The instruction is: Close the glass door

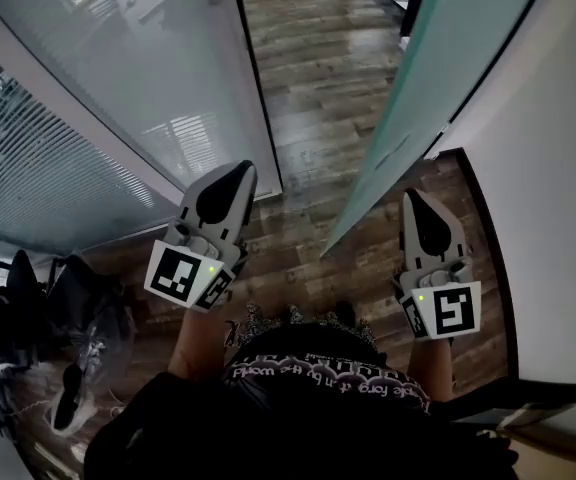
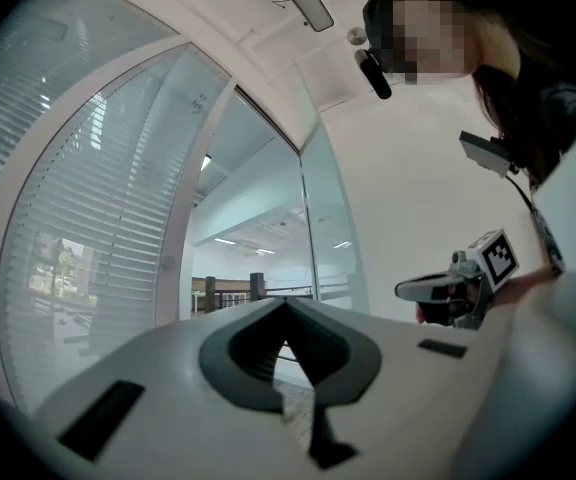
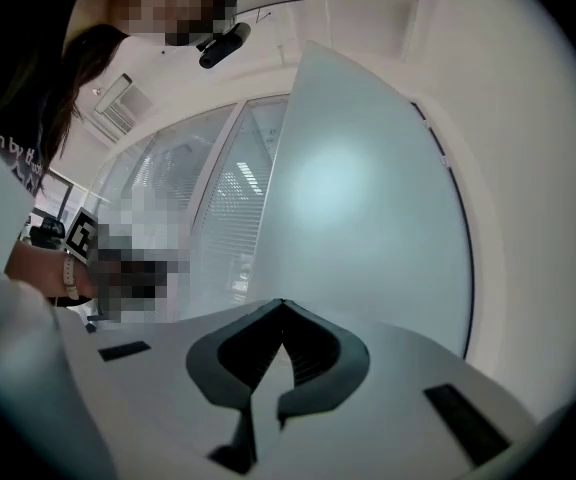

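The glass door (image 1: 438,88) is a pale green frosted panel that stands ajar, swung inward on the right of the doorway. Its lower free corner is near the floor between my two grippers. In the right gripper view the glass door (image 3: 368,208) fills the space just ahead of my right gripper (image 3: 283,304), whose jaws are shut with nothing in them. In the head view my right gripper (image 1: 412,194) sits just right of the door's bottom edge; I cannot tell whether it touches. My left gripper (image 1: 243,167) is shut and empty, pointing at the open doorway (image 2: 253,258).
A fixed glass wall with blinds (image 1: 88,98) runs along the left of the doorway. A white wall (image 1: 553,168) is on the right. Wooden floor (image 1: 318,68) continues through the opening. Dark chairs and bags (image 1: 28,298) stand at the lower left.
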